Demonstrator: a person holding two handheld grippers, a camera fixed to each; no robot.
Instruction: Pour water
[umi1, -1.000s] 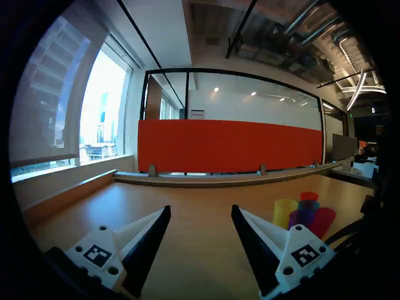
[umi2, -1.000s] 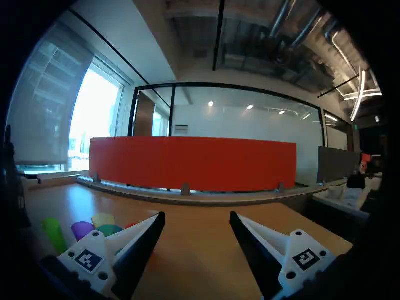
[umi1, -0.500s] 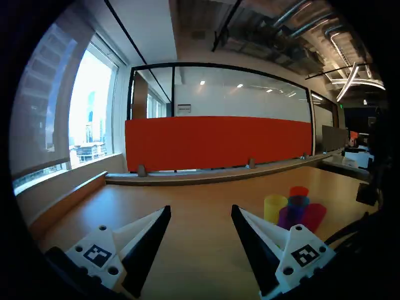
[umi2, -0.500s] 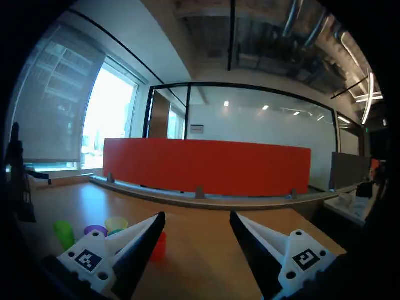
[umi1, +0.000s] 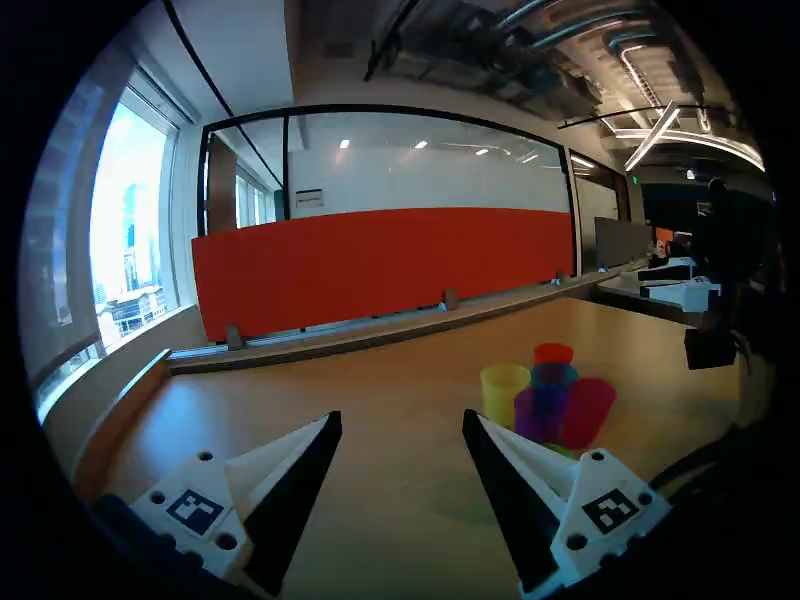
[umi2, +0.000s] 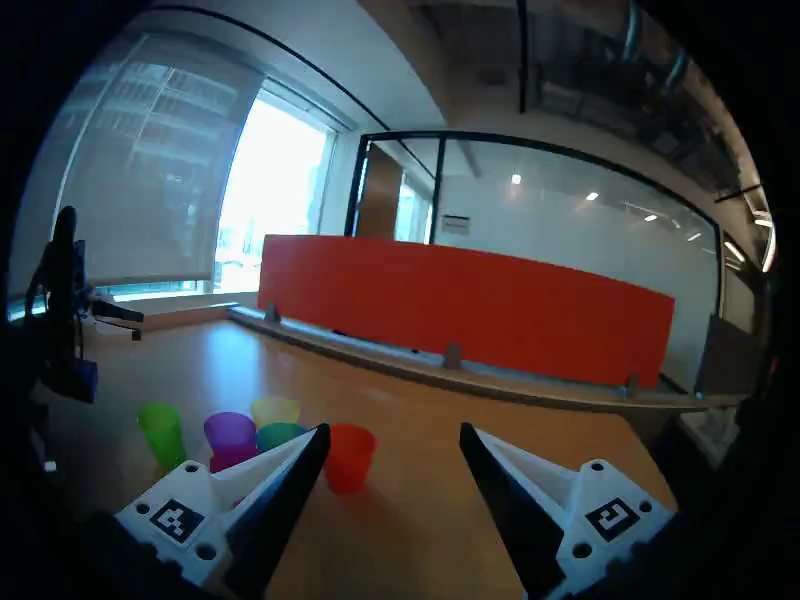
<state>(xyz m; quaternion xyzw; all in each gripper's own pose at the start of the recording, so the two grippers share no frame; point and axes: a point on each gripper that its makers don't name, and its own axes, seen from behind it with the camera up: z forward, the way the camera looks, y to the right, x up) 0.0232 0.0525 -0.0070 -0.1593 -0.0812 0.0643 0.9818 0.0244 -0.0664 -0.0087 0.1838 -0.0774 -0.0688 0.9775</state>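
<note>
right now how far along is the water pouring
Barely started. Done: nothing visible. In hand: the left tool and right tool are both open and empty, facing the coloured cups clustered upright on the table. Still to do: grip a cup and pour; whether any holds water can't be told.

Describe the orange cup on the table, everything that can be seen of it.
The orange cup is a plain tumbler, seemingly translucent plastic, wider at the rim than at the base. It stands upright, mouth up, on the wooden table, just right of the teal cup in a group of coloured cups. Whether the two touch, or whether it holds water, cannot be told. The open right gripper is nearer the camera and is not gripping it.
</note>
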